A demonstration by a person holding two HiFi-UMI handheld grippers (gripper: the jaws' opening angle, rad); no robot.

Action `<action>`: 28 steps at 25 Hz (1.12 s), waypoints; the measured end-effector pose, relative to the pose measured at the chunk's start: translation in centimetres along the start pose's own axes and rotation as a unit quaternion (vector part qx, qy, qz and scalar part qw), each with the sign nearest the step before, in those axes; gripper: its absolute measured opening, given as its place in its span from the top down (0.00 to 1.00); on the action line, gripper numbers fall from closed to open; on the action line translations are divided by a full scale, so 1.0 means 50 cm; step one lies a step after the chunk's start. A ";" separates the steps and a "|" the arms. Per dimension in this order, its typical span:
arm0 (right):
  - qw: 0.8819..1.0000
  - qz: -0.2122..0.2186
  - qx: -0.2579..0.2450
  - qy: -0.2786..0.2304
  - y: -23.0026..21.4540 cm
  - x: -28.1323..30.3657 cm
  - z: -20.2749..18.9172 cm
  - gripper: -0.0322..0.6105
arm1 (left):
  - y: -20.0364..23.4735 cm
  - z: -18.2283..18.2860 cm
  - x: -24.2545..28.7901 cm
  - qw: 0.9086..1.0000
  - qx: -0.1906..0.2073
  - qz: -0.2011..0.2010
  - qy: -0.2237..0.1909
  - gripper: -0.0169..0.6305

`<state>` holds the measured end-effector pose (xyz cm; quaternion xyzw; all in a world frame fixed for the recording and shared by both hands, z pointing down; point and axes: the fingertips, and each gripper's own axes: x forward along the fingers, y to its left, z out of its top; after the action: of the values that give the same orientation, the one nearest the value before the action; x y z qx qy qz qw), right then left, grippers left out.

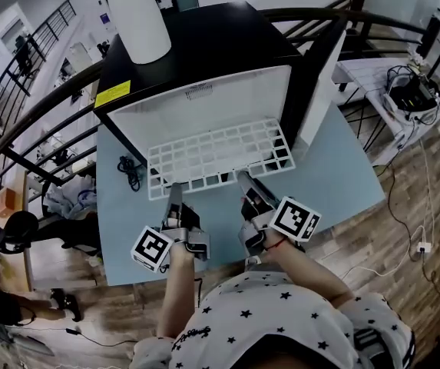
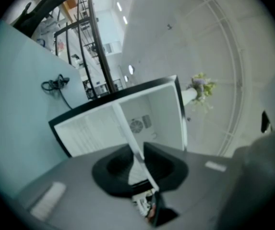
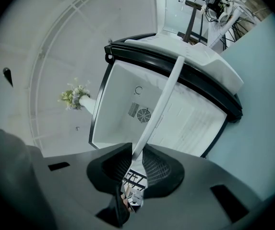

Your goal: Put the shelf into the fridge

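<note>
A small black fridge (image 1: pixel 204 48) stands on the pale blue table (image 1: pixel 342 183), its door (image 1: pixel 323 83) swung open to the right. The white wire shelf (image 1: pixel 220 156) lies level, its far part inside the white cavity, its near edge sticking out. My left gripper (image 1: pixel 176 194) is shut on the shelf's near left edge, my right gripper (image 1: pixel 246 184) on its near right edge. In the left gripper view the shelf (image 2: pixel 130 133) runs edge-on between the black pads. In the right gripper view the shelf (image 3: pixel 159 109) does likewise, leading into the fridge (image 3: pixel 175 114), whose back wall has a round fan.
A white vase (image 1: pixel 139 14) stands on the fridge top. A black cable (image 1: pixel 131 171) lies coiled on the table left of the fridge. A dark railing (image 1: pixel 35 121) curves behind. Another table with cables (image 1: pixel 411 91) stands at right, and a person (image 1: pixel 4 237) is at lower left.
</note>
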<state>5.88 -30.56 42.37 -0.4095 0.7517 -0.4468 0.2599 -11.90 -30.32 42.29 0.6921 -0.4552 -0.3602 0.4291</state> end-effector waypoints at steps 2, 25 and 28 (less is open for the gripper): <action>1.000 0.002 0.003 0.004 -0.002 0.003 -0.002 0.85 | 0.003 0.000 -0.001 1.000 -0.002 0.004 -0.003 0.87; 0.999 0.007 0.036 0.013 -0.020 0.013 0.007 0.85 | -0.001 -0.005 0.003 1.000 0.008 0.011 -0.016 0.87; 0.999 0.006 0.038 0.015 -0.025 0.019 0.012 0.85 | 0.002 -0.009 0.006 1.000 0.010 0.015 -0.018 0.87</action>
<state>6.31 -31.95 43.19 -0.3877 0.7410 -0.4793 0.2662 -11.44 -30.52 42.50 0.6832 -0.4764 -0.3614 0.4191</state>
